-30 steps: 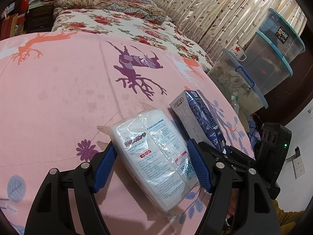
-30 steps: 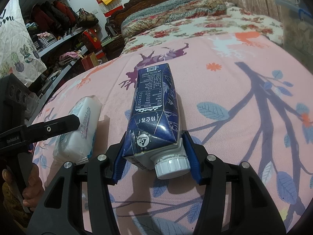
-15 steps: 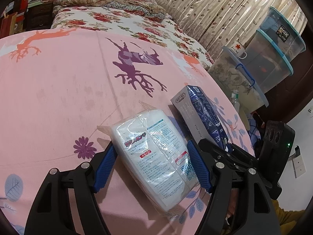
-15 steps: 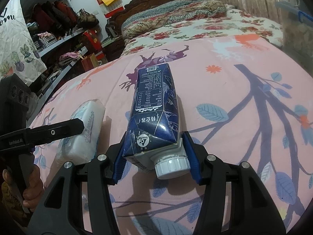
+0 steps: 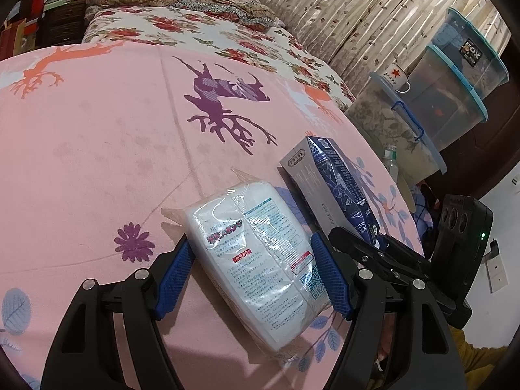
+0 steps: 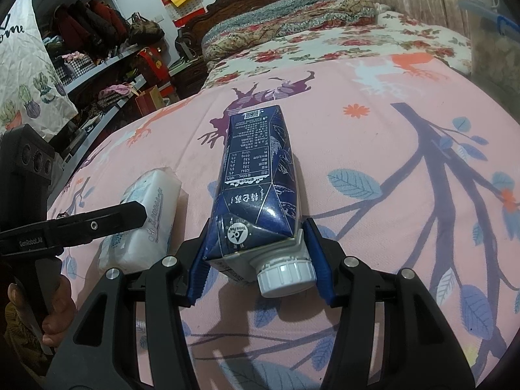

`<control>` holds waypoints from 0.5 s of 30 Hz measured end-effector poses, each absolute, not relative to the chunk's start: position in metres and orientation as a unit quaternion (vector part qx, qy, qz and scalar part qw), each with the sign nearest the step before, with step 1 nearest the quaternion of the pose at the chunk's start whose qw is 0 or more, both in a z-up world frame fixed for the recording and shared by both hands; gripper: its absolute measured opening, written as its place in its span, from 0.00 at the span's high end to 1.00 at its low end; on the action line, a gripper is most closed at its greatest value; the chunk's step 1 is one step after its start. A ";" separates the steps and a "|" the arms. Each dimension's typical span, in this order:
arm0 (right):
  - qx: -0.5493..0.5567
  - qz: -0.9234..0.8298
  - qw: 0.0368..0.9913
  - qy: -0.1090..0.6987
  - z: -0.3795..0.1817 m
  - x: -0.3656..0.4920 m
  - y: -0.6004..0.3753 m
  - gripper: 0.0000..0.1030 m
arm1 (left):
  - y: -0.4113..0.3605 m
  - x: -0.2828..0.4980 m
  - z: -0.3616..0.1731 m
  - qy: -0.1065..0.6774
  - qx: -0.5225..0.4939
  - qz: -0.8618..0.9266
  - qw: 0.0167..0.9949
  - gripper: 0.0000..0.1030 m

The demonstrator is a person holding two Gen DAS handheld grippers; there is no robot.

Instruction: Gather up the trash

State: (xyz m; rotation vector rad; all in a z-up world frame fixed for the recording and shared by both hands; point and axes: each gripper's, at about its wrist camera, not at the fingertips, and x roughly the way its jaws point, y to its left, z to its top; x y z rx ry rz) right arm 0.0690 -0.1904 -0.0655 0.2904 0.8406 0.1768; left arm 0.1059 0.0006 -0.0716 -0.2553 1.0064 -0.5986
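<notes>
"PURE MILK" on milk carton (image 5: 338,191); "GenRobot.AI" on left tongs (image 6: 97,227).

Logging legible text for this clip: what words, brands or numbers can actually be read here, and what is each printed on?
"PURE MILK": side of the blue milk carton.
"Tetra Pak": logo on the carton's top, right wrist view.
"GenRobot.AI": arm of the left tongs.
"BOX", partly cut off: label on the top storage bin.
"ome", cut off: white hanging cloth.
Tissue pack print, carton nutrition table, mug lettering: too small to read.
</notes>
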 end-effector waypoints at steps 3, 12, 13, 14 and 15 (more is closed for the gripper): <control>0.140 0.085 0.899 0.406 -0.065 0.069 -0.190 0.46 | 0.001 0.106 -0.072 0.474 -0.122 -0.281 0.825 0.33; 0.140 0.086 0.899 0.406 -0.065 0.069 -0.191 0.46 | 0.001 0.106 -0.073 0.475 -0.122 -0.281 0.825 0.33; 0.140 0.085 0.899 0.406 -0.066 0.069 -0.191 0.46 | 0.001 0.106 -0.073 0.475 -0.123 -0.281 0.825 0.33; 0.140 0.085 0.899 0.406 -0.066 0.069 -0.191 0.46 | 0.001 0.106 -0.073 0.475 -0.122 -0.281 0.825 0.33; 0.140 0.085 0.899 0.406 -0.066 0.069 -0.191 0.46 | 0.001 0.106 -0.073 0.475 -0.122 -0.281 0.825 0.33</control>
